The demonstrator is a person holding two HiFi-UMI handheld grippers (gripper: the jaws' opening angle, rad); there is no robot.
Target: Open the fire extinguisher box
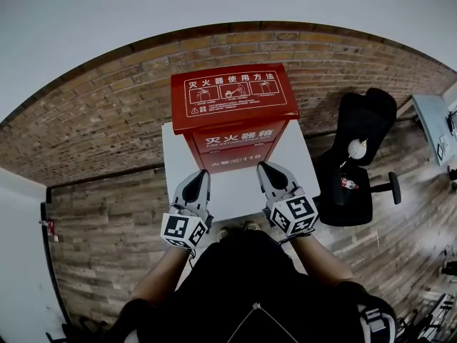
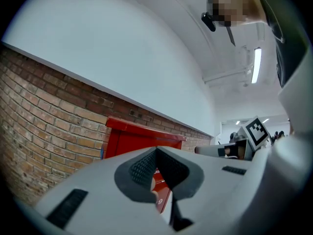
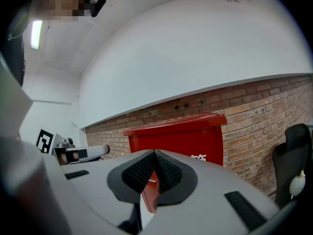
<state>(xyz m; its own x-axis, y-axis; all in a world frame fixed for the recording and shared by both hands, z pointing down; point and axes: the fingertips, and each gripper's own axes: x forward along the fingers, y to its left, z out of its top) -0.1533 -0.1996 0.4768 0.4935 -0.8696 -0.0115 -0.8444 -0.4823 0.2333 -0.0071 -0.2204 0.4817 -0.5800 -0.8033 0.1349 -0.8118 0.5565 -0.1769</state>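
The red fire extinguisher box (image 1: 234, 116) stands on a white platform (image 1: 235, 184) against the brick wall, its lid down with white instruction print on top. My left gripper (image 1: 202, 176) hovers in front of the box at its lower left, jaws shut and holding nothing. At the lower right of the box, my right gripper (image 1: 263, 168) is likewise shut and empty. Neither touches the box. In the left gripper view the box (image 2: 132, 143) rises just beyond the shut left gripper (image 2: 156, 153). The right gripper view shows the box (image 3: 181, 136) ahead of the shut right gripper (image 3: 154, 155).
A black office chair (image 1: 357, 156) stands to the right of the box on the wooden floor. A brick wall (image 1: 107, 113) runs behind the box. A desk edge (image 1: 435, 123) shows at far right.
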